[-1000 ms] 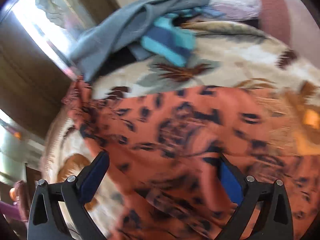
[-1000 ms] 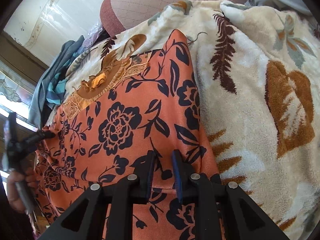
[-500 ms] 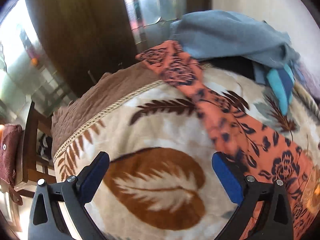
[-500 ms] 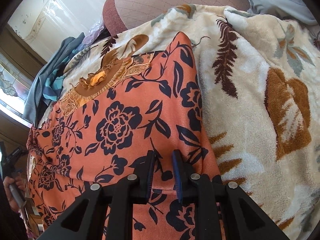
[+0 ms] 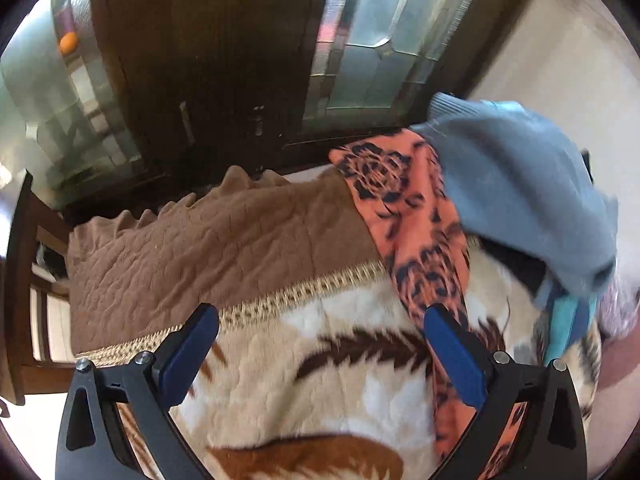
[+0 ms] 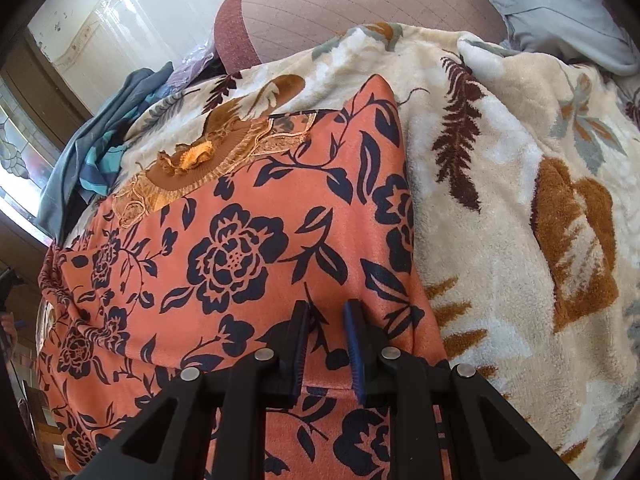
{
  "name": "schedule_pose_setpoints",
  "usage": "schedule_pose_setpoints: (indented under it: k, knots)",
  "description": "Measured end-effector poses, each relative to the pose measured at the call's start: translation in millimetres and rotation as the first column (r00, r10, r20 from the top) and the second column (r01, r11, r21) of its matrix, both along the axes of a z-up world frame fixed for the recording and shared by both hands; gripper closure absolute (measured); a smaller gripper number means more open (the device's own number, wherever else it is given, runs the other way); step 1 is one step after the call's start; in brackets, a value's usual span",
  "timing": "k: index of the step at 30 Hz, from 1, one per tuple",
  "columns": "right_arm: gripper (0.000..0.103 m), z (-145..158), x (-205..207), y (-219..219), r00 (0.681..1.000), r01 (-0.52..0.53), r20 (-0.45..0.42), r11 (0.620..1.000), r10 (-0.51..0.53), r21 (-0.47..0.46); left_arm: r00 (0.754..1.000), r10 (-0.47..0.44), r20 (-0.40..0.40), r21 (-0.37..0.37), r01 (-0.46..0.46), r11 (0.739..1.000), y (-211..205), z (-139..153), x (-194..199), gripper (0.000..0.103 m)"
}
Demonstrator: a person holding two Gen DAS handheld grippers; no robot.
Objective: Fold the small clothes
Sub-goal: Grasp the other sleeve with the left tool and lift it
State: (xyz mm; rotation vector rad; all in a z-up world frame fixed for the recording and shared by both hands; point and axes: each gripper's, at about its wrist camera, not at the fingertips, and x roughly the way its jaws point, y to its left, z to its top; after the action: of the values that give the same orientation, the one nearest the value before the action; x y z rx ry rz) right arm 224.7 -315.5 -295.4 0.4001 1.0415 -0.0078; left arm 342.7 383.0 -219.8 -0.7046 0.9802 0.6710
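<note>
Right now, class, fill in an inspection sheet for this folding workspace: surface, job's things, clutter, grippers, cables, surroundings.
Surface: cream leaf-print blanket, brown quilted cover beyond its edge.
Job's things: orange floral garment spread flat.
Clutter: blue-grey garment heaped over the orange one's far end; pink cushion.
Grippers: left gripper open, empty, above the blanket; right gripper nearly closed on an orange fold.
Cables: nothing seen.
Surroundings: dark wooden door with glass panes.

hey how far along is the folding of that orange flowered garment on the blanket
Early. Done: the orange floral garment lies spread fairly flat on the leaf-print blanket. In hand: the right claw looks pinched on its near edge, while the left claw hangs open above the blanket, holding nothing. Left: no full fold across it shows yet, and the grey-blue clothes pile looks untouched.
</note>
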Motion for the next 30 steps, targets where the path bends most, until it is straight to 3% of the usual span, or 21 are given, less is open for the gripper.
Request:
schedule_pose_setpoints:
  k: [4, 10, 12, 14, 15, 16, 18, 20, 23, 30]
  knots:
    - [0.081, 0, 3, 3, 1.000, -0.008, 0.012, 1.000, 0.008, -0.018, 0.994, 0.090, 0.061, -0.144, -0.081, 0.986, 29, -19, 9, 0.001]
    - [0.080, 1, 7, 12, 0.999, -0.017, 0.040, 0.996, 0.020, -0.091, 0.984, 0.107, 0.141, -0.327, -0.055, 0.943, 40, -50, 35, 0.007]
    - [0.080, 1, 7, 16, 0.998, -0.022, 0.052, 0.992, 0.028, -0.122, 0.982, 0.112, 0.150, -0.305, -0.061, 0.950, 38, -49, 39, 0.009]
    - [0.080, 1, 7, 18, 0.998, -0.024, 0.061, 0.989, 0.034, -0.147, 0.976, 0.099, 0.192, -0.329, -0.031, 0.944, 38, -48, 44, 0.009]
    - [0.080, 1, 7, 20, 0.997, -0.025, 0.065, 0.987, 0.035, -0.156, 0.971, 0.100, 0.218, -0.362, -0.015, 0.932, 39, -48, 46, 0.015]
    - [0.080, 1, 7, 21, 0.997, -0.026, 0.068, 0.986, 0.037, -0.165, 0.965, 0.110, 0.239, -0.404, -0.004, 0.915, 40, -48, 46, 0.028]
    - [0.080, 1, 7, 24, 0.996, -0.028, 0.073, 0.982, 0.042, -0.185, 0.960, 0.108, 0.258, -0.459, 0.023, 0.888, 39, -49, 46, 0.031]
    - [0.080, 1, 6, 26, 0.996, -0.030, 0.076, 0.979, 0.047, -0.200, 0.971, 0.067, 0.231, -0.449, 0.045, 0.893, 33, -51, 43, 0.031]
    - [0.080, 1, 6, 26, 0.996, -0.031, 0.079, 0.978, 0.048, -0.204, 0.964, 0.072, 0.258, -0.477, 0.063, 0.877, 28, -60, 37, 0.031]
    - [0.080, 1, 6, 27, 0.995, -0.030, 0.085, 0.978, 0.048, -0.208, 0.962, 0.083, 0.259, -0.440, 0.041, 0.897, 24, -59, 68, 0.031]
